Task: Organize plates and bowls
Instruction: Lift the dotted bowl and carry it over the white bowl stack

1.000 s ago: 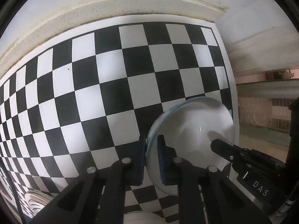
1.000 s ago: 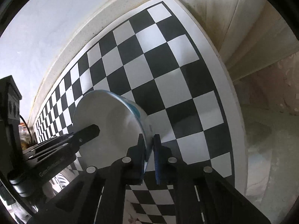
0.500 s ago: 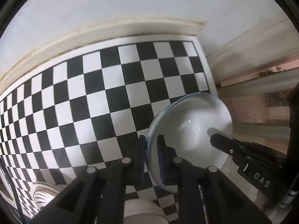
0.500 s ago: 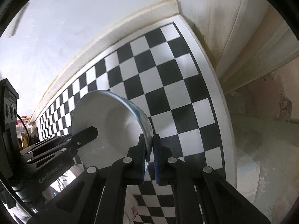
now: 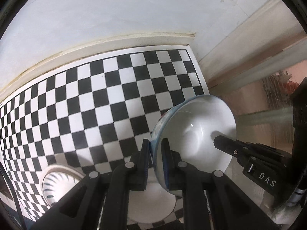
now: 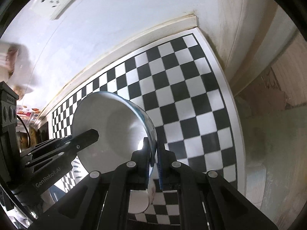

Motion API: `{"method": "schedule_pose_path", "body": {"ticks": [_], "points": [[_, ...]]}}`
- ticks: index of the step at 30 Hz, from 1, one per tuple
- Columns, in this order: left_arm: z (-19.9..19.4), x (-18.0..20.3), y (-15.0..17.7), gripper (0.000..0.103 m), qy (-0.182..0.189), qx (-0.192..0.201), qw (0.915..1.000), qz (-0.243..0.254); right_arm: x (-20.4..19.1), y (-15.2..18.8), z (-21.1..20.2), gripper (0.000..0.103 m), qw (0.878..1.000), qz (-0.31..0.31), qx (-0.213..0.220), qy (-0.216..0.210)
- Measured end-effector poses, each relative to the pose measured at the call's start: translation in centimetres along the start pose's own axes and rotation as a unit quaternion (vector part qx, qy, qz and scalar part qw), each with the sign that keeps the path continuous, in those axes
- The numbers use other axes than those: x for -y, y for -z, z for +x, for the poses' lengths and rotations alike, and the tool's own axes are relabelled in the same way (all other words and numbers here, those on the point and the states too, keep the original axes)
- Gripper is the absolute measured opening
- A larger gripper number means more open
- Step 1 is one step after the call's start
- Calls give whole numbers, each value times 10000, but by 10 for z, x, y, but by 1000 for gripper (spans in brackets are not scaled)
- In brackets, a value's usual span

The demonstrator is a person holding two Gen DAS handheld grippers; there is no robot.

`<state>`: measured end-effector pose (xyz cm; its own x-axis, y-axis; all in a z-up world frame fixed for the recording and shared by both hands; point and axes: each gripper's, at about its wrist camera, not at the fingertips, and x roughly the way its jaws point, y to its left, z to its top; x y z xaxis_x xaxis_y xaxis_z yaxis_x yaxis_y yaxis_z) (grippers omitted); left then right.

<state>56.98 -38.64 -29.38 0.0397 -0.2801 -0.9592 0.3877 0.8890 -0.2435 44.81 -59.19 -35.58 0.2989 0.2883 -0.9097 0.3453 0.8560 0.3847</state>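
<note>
Both tools are gripping the same white, blue-rimmed ceramic bowl point(image 5: 195, 141) by opposite rim edges, holding it up off the black-and-white checkered table point(image 5: 99, 99). The left tool point(image 5: 155, 151) is clenched on the rim at the bowl's 9 o'clock in its own view, and the right tool point(image 6: 153, 153) is pinching the rim at 4 o'clock in its view. My worry: those are thin edge pinches on glazed ceramic, so if the two hands are drifting apart or twisting unevenly, the rim could be slipping out of one side. Then it's dropping onto the plain white plate point(image 5: 153, 207) and the ribbed white dish point(image 5: 57, 184) sitting underneath.
</note>
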Motion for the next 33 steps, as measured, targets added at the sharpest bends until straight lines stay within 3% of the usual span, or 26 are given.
{"method": "schedule_pose_path", "body": {"ticks": [9, 17, 26, 33], "points": [[-16, -17, 54, 10, 16, -30, 10000, 1, -23, 58, -4, 8, 9999, -78, -37, -63], [2, -35, 96, 10, -35, -317, 9995, -72, -30, 105, 23, 8, 9994, -67, -344, -69], [34, -45, 121, 10, -200, -666, 9975, -108, -31, 133, 57, 8, 9979, -72, -630, 102], [46, -44, 127, 10, -352, -705, 9969, -30, -33, 138, 67, 8, 9971, -133, -680, 301]]}}
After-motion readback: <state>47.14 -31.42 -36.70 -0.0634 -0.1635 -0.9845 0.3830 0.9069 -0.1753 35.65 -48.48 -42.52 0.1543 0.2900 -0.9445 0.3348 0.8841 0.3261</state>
